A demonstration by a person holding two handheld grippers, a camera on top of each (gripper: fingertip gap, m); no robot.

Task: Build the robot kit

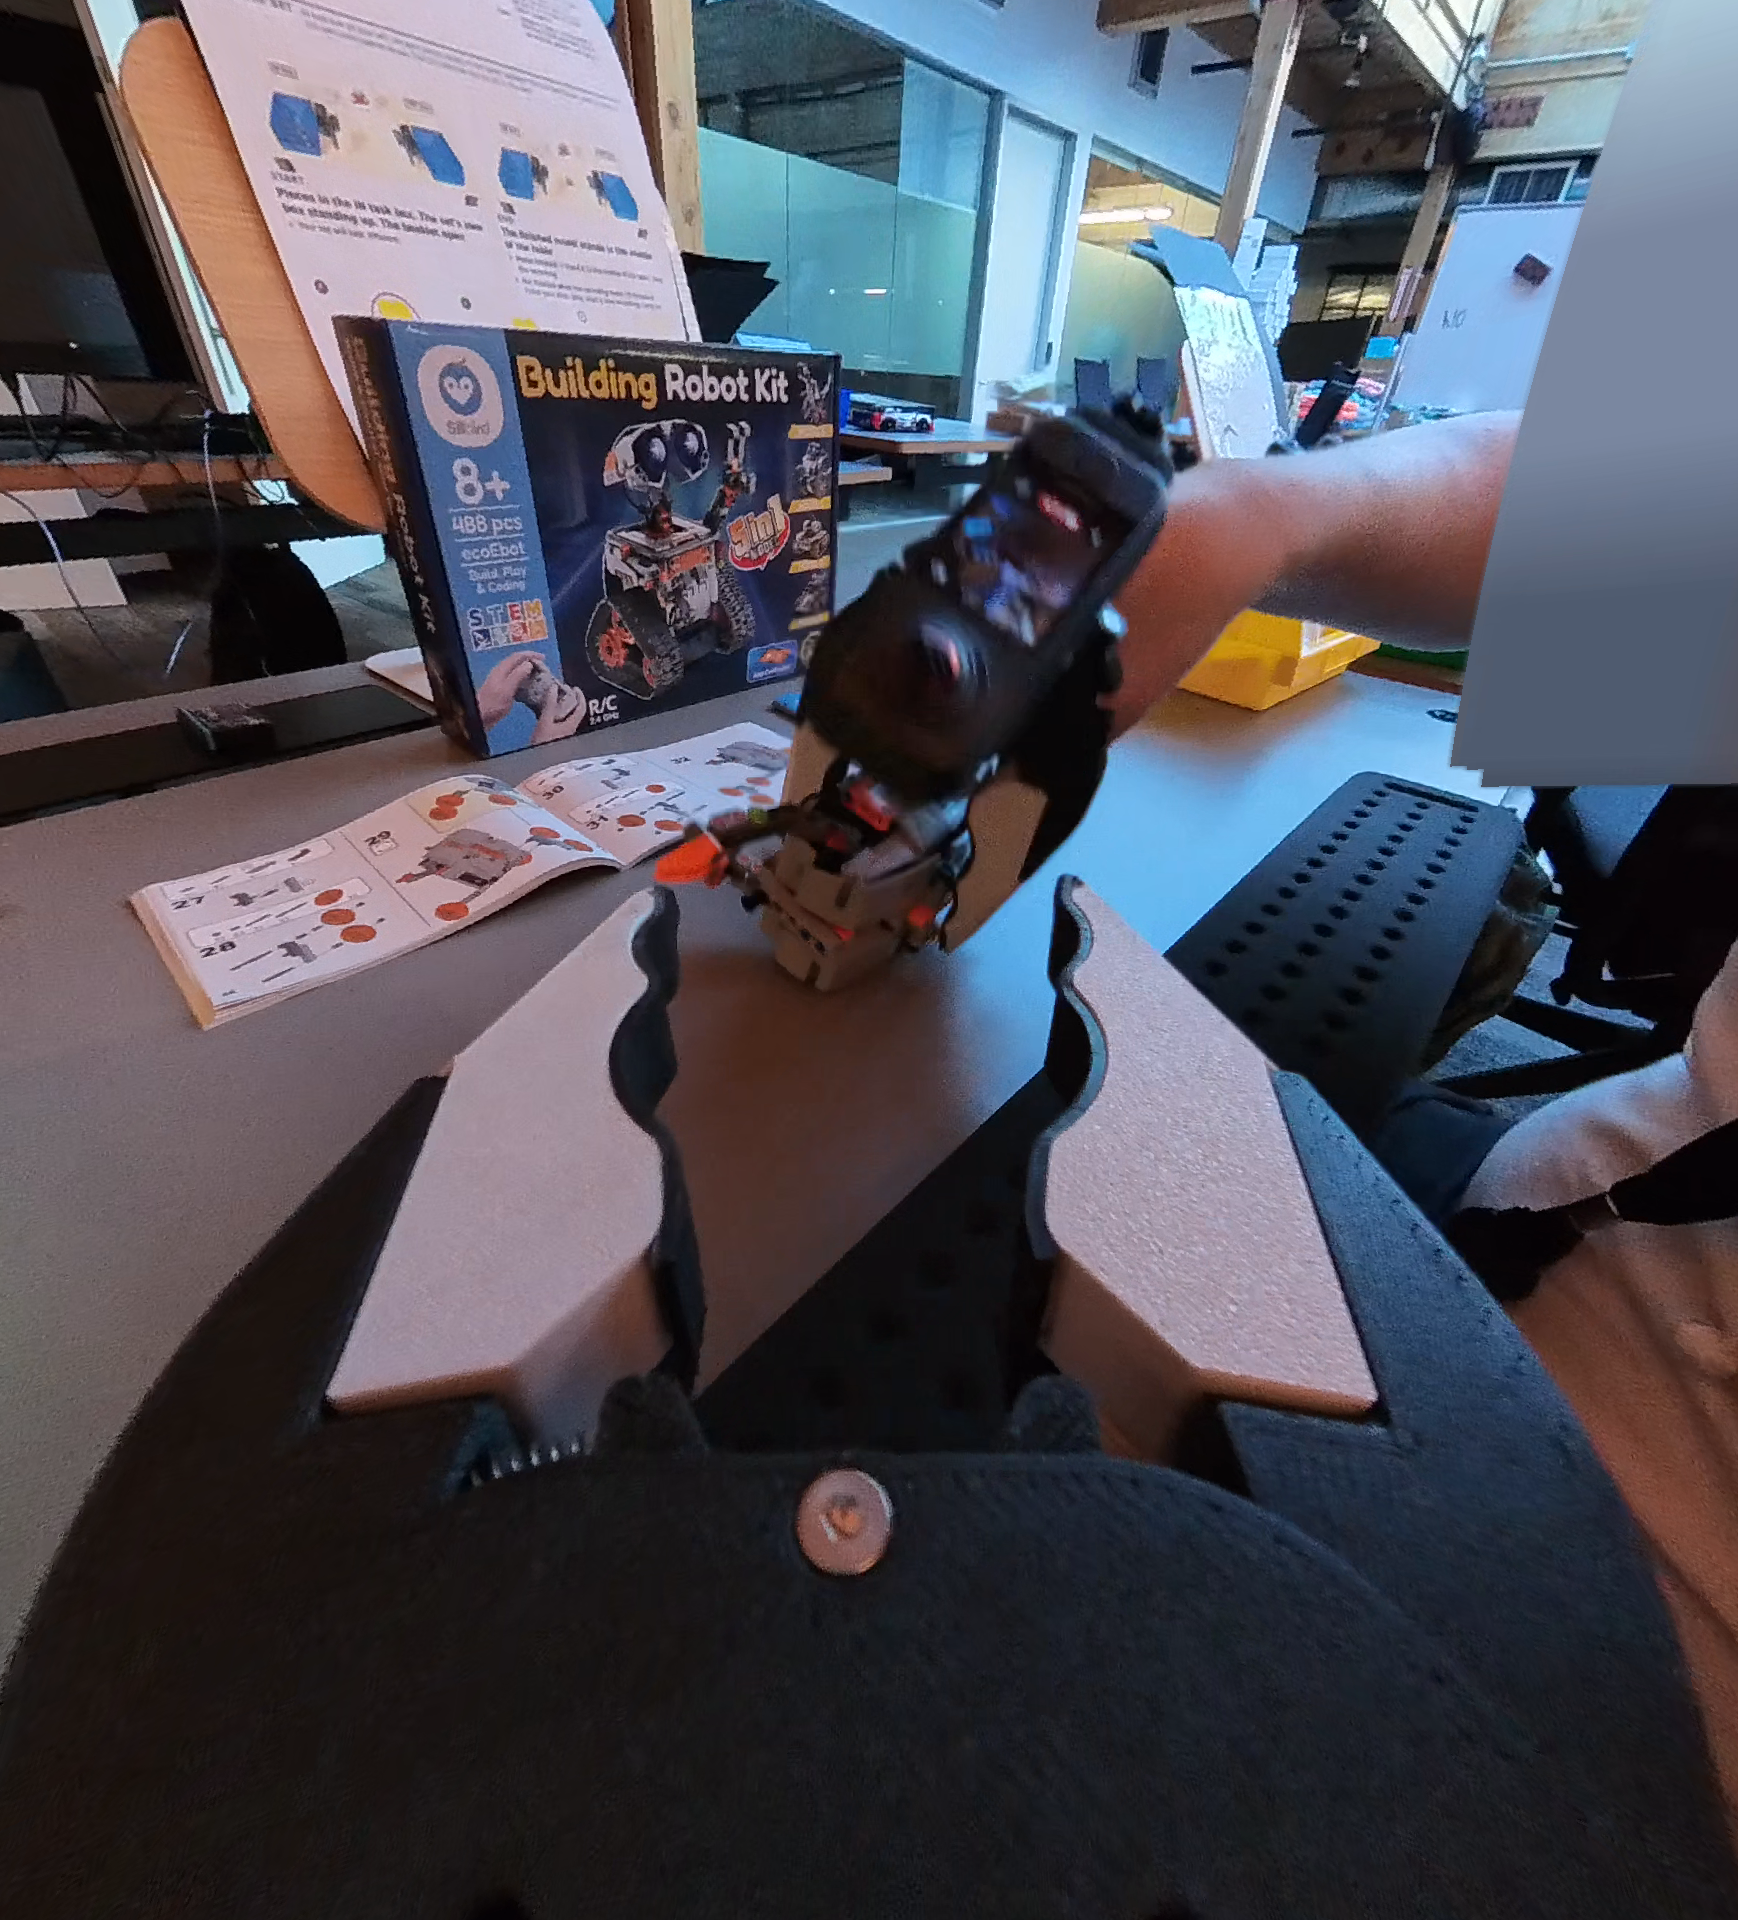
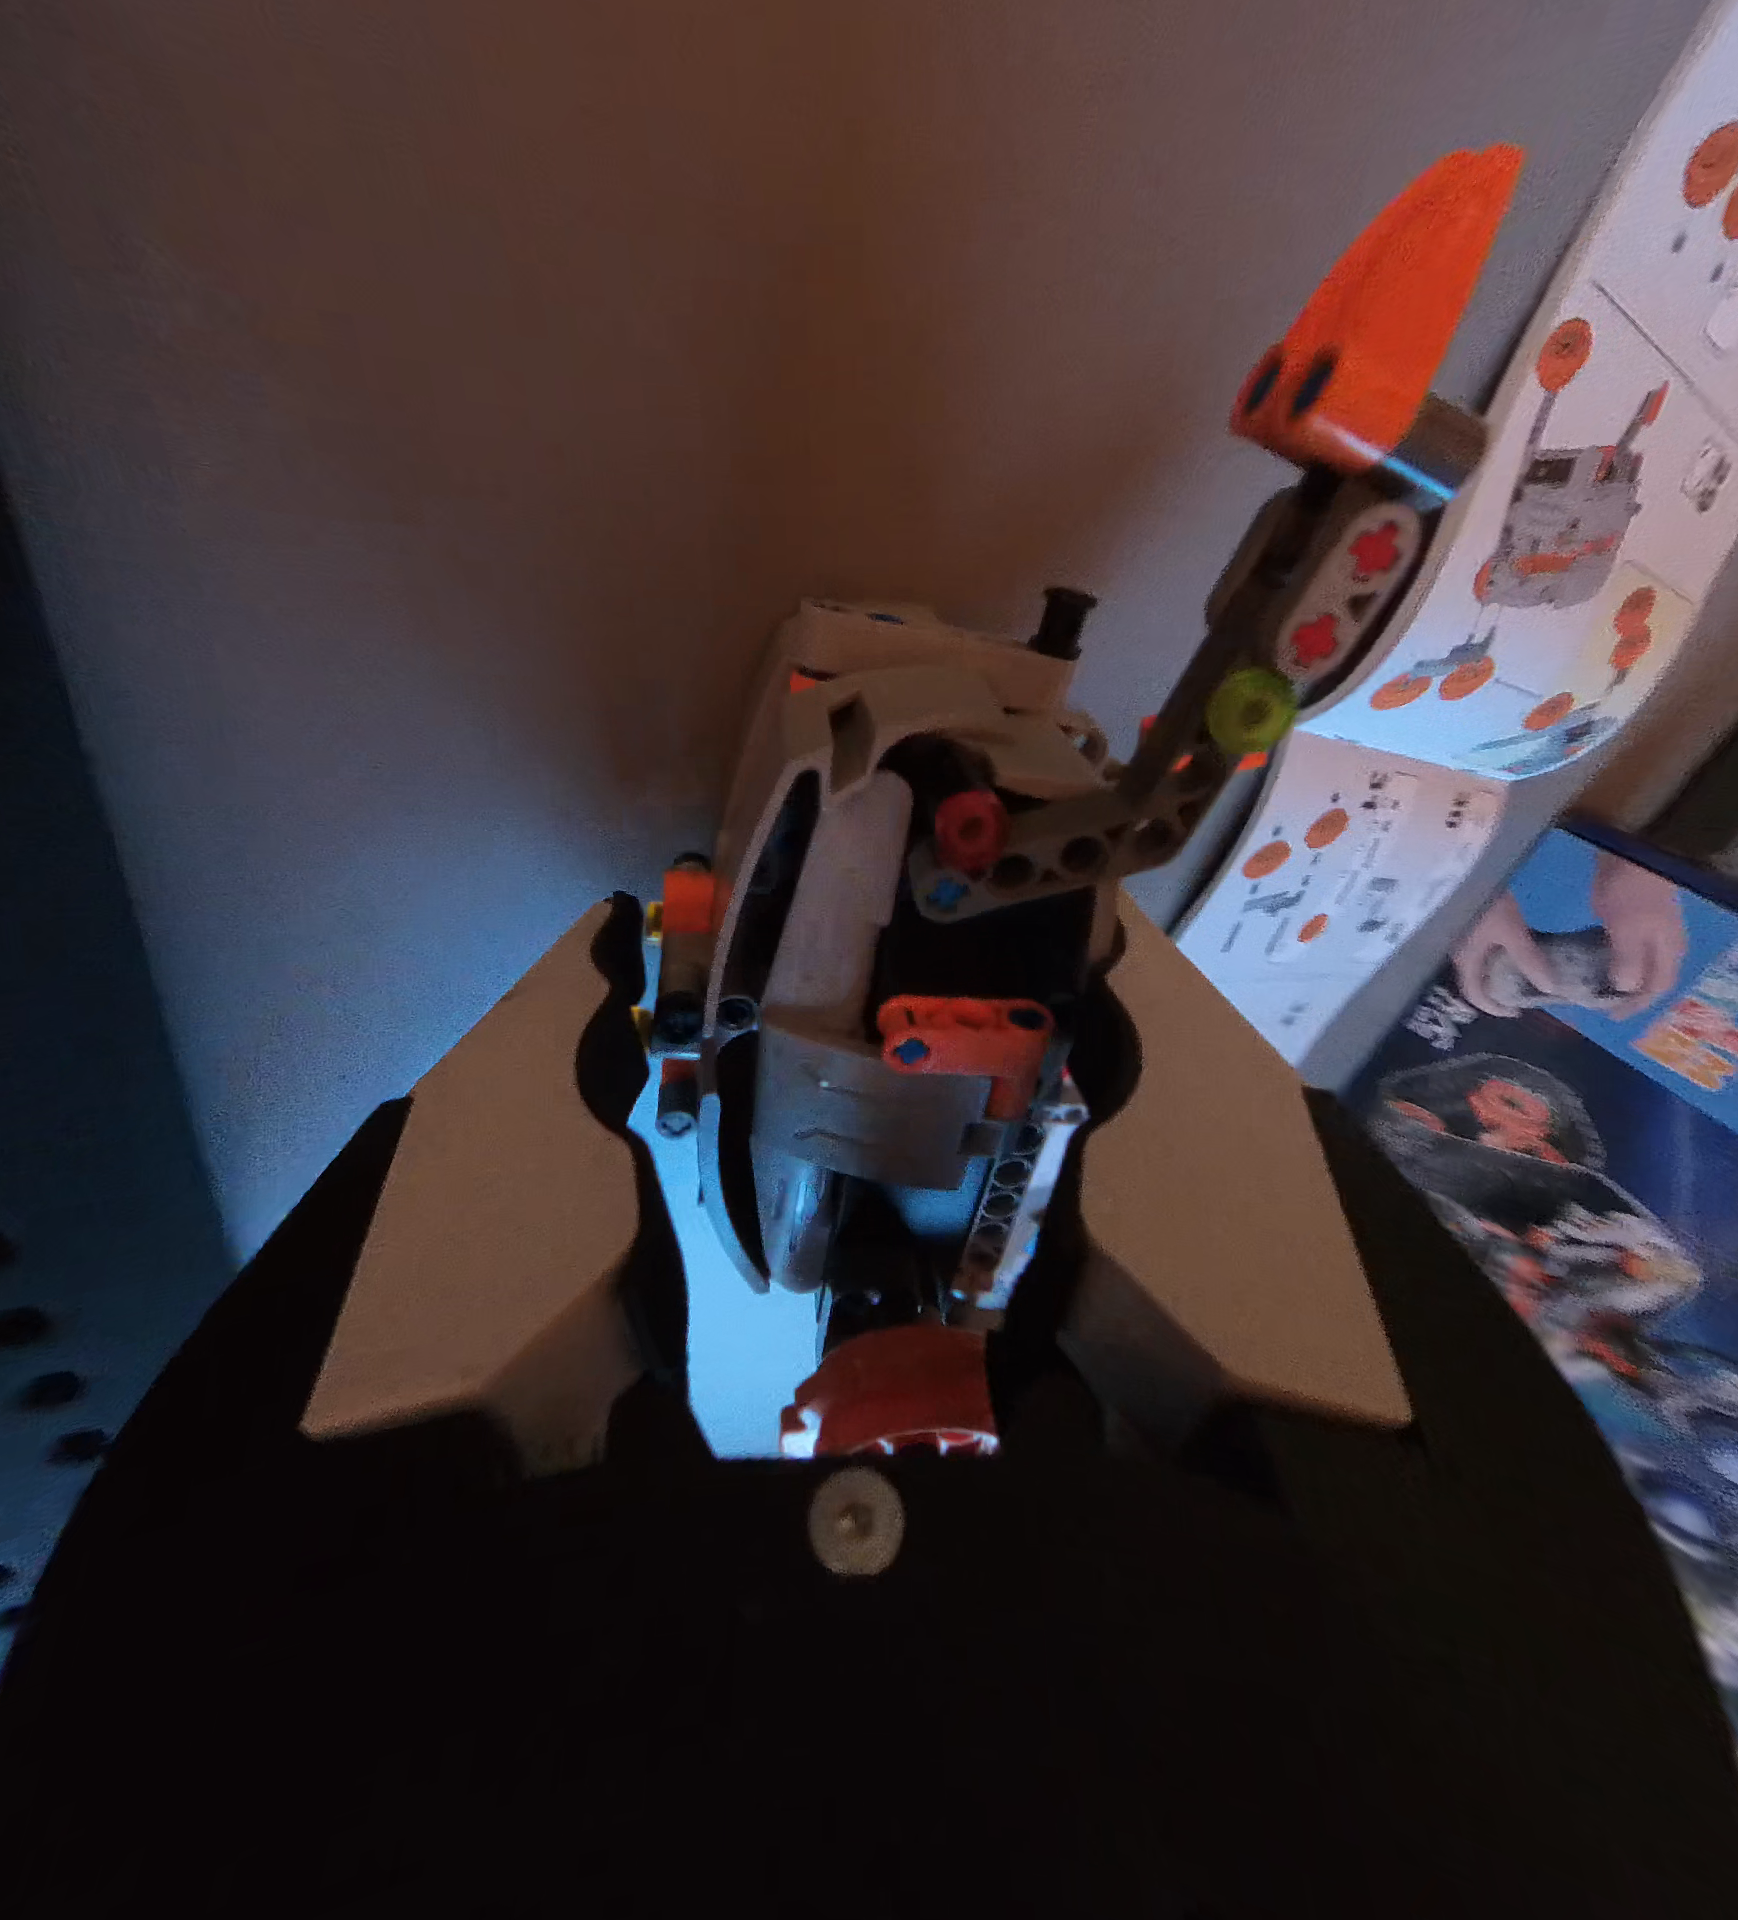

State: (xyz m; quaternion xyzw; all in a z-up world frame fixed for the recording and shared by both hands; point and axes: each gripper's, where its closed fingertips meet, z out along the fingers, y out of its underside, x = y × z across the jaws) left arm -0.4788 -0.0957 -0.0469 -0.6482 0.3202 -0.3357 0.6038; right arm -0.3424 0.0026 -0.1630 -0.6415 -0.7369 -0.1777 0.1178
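From my left wrist view, my left gripper hovers released and empty over the grey table, near the open paper instruction booklet and upright blue kit box.

From my right wrist view, my right gripper grasps the grey-and-orange brick-built robot model, its base resting on the table beside the booklet.

Black grippers, tan jaws

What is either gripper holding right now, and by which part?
The right gripper is shut on the grey brick-built model, clamping its main body from both sides; its orange-tipped arm sticks out free. The left gripper is open, holding nothing.
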